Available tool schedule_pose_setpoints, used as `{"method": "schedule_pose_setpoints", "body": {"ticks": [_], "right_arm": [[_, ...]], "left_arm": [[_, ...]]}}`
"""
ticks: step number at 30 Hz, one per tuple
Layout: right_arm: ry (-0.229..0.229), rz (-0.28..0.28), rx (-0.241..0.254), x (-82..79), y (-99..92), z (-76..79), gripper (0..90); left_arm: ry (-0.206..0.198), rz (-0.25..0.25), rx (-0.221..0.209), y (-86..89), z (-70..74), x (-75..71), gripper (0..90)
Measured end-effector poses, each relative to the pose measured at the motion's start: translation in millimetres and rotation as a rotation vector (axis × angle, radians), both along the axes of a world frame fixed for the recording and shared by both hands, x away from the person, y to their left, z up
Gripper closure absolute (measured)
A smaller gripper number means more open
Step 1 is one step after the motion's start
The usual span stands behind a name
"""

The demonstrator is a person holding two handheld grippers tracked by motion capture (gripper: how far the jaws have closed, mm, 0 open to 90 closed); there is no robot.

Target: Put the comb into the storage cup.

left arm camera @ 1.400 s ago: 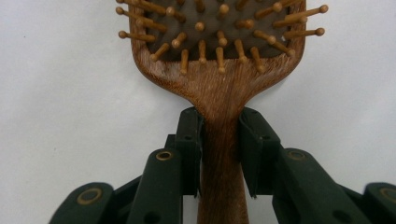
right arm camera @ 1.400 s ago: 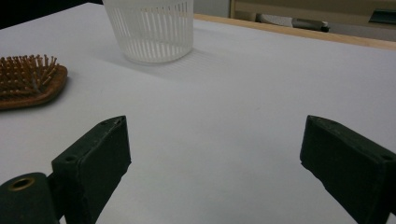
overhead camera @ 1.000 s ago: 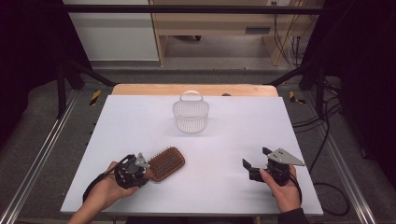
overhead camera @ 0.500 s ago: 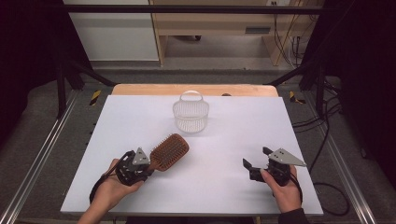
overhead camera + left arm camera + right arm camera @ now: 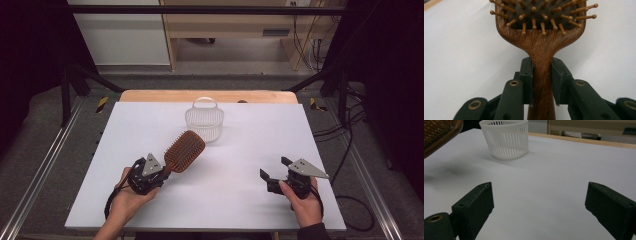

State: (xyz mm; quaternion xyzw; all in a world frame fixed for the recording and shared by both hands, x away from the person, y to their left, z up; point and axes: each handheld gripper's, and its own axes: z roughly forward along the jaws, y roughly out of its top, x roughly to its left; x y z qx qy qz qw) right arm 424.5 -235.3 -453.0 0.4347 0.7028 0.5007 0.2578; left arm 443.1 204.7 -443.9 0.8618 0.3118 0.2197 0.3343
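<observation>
The left gripper (image 5: 167, 171) is pinching the handle of the brown wooden paddle hairbrush (image 5: 184, 150), whose bristled head is pointing ahead toward the white slotted plastic basket (image 5: 204, 119) beyond it, while the right gripper (image 5: 273, 174), jaws spread, is hovering over bare white tabletop (image 5: 240, 150), well apart.

high view is looking forward and down over the whole table (image 5: 240, 200). left gripper view is sitting tight on the hairbrush (image 5: 541, 50) handle, facing its bristles. right gripper view is looking low across the table, sharing the white basket (image 5: 505, 138) with high view.
</observation>
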Motion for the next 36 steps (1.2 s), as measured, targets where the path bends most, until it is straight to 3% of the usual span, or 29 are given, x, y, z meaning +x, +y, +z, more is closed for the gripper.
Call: {"method": "schedule_pose_setpoints", "body": {"ticks": [8,12,18,23,29,36], "right_arm": [[-0.003,0.012,0.004,0.8,4.4,0.2,8.0],[-0.004,0.019,0.009,0.8,6.8,0.8,8.0],[0.003,0.073,0.05,1.2,19.7,3.9,7.0],[0.017,0.159,0.097,8.2,43.9,13.7,5.7],[0.03,0.285,0.149,20.0,88.8,22.6,5.6],[0.048,0.362,0.22,30.6,132.7,36.0,7.0]], "left_arm": [[-0.012,-0.009,-0.021,-3.9,-1.8,-0.4,72.9],[-0.028,-0.015,-0.008,-8.5,-2.7,-2.2,73.0],[-0.041,-0.022,-0.026,-15.0,-1.9,-5.2,73.0],[-0.068,-0.024,-0.045,-17.8,3.6,-7.5,72.9],[-0.096,-0.02,-0.077,-16.8,10.0,-10.5,73.0],[-0.109,-0.024,-0.099,-16.6,13.5,-13.4,73.0]]}}
